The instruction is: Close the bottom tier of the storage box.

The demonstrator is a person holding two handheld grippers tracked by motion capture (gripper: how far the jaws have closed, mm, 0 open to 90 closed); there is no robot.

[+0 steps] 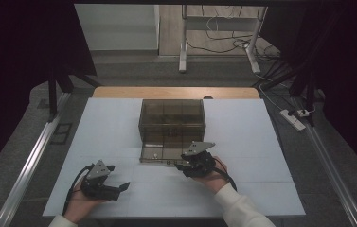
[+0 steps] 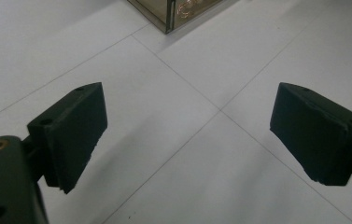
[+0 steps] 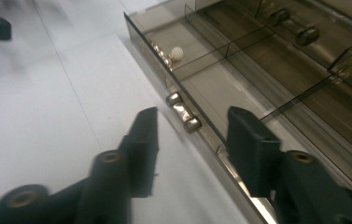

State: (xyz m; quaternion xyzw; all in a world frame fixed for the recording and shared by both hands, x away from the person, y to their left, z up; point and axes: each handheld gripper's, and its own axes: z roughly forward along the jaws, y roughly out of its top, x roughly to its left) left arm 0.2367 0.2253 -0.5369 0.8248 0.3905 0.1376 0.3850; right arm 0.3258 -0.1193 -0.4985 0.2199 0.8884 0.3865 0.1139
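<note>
One smoky box (image 1: 172,124) with one pulled-out drawer (image 3: 220,93). Right tongs (image 3: 190,135) half apart around its metal handle (image 3: 183,112), not pinching. Left tongs (image 2: 187,135) wide apart, left of box.

Bare worktop (image 1: 119,132) lies open either side of the smoked organiser box (image 1: 172,118) (its pulled-out drawer (image 1: 159,152) juts forward).

The smoky box (image 2: 176,13) is cut off at the left gripper view's top edge, its contents unreadable.
</note>
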